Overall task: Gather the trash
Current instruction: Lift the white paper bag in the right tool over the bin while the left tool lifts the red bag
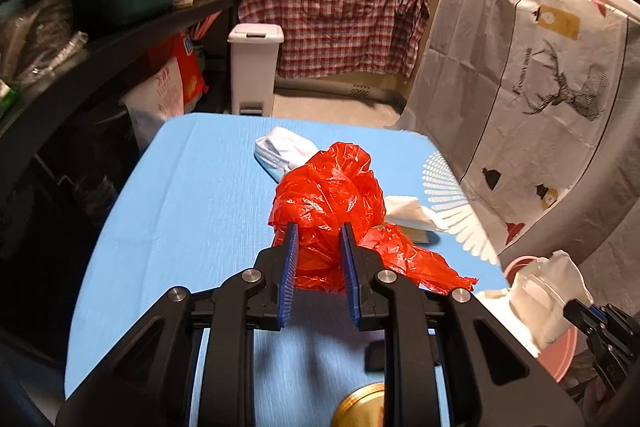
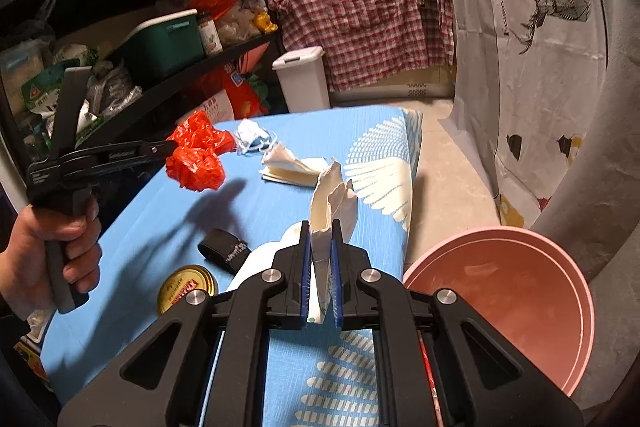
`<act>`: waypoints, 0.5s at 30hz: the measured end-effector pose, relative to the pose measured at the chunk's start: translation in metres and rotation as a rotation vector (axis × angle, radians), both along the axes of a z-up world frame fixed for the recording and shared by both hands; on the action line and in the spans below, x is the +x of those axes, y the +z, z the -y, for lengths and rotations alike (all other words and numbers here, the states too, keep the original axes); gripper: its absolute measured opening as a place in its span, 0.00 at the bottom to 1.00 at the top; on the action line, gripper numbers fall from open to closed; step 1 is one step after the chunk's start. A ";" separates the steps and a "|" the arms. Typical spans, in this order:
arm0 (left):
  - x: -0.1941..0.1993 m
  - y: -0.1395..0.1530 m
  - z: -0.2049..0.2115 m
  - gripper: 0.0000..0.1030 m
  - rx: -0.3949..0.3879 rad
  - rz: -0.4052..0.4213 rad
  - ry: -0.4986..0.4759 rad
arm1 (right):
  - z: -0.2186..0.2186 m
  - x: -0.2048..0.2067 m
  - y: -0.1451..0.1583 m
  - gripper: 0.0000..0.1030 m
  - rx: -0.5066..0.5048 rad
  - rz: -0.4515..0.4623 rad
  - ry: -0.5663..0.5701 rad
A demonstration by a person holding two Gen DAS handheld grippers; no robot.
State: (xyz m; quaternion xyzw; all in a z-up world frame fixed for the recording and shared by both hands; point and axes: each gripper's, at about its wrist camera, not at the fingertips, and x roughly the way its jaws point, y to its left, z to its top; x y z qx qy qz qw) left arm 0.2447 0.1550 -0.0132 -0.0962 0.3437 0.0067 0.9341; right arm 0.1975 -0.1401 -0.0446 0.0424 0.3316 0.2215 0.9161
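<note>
My left gripper (image 1: 319,227) is shut on a crumpled red plastic bag (image 1: 332,203) and holds it above the blue table (image 1: 180,207). The bag also shows in the right wrist view (image 2: 198,157), off the table, at the left gripper's tip. My right gripper (image 2: 321,223) is shut on a white crumpled paper tissue (image 2: 334,203), held above the table's right side. A pink basin (image 2: 508,303) stands on the floor to the right of the table, below my right gripper. On the table lie a face mask (image 2: 250,139) and a white napkin (image 2: 292,169).
A gold jar lid (image 2: 186,287) and a black strap (image 2: 224,251) lie on the near part of the table. A white pedal bin (image 2: 304,79) stands beyond the table. Black shelves (image 2: 120,27) full of goods are on the left. A hanging sheet (image 2: 540,67) is on the right.
</note>
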 end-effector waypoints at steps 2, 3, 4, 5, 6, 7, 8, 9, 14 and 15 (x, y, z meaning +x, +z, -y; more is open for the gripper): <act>-0.009 0.008 0.002 0.20 -0.005 0.014 -0.001 | 0.002 -0.005 0.006 0.09 0.002 0.018 -0.004; -0.014 0.013 0.003 0.20 -0.006 0.022 -0.004 | 0.002 -0.007 0.008 0.09 0.001 0.025 -0.006; -0.018 0.017 0.005 0.20 -0.006 0.028 -0.006 | 0.003 -0.009 0.010 0.09 -0.001 0.032 -0.007; -0.022 0.020 0.006 0.20 -0.006 0.035 -0.008 | 0.004 -0.012 0.013 0.09 0.000 0.040 -0.010; -0.028 0.026 0.007 0.20 -0.006 0.045 -0.009 | 0.005 -0.014 0.015 0.09 0.001 0.045 -0.012; -0.031 0.029 0.008 0.20 -0.008 0.050 -0.009 | 0.006 -0.016 0.018 0.09 0.002 0.053 -0.015; -0.037 0.033 0.009 0.20 -0.010 0.056 -0.008 | 0.008 -0.019 0.021 0.09 0.003 0.062 -0.019; -0.041 0.035 0.010 0.20 -0.011 0.060 -0.008 | 0.010 -0.022 0.024 0.09 0.007 0.069 -0.022; -0.061 0.045 0.022 0.20 0.023 0.076 -0.022 | 0.021 -0.035 0.038 0.09 0.035 0.093 -0.034; -0.065 0.047 0.024 0.20 0.028 0.079 -0.025 | 0.023 -0.037 0.042 0.09 0.040 0.099 -0.036</act>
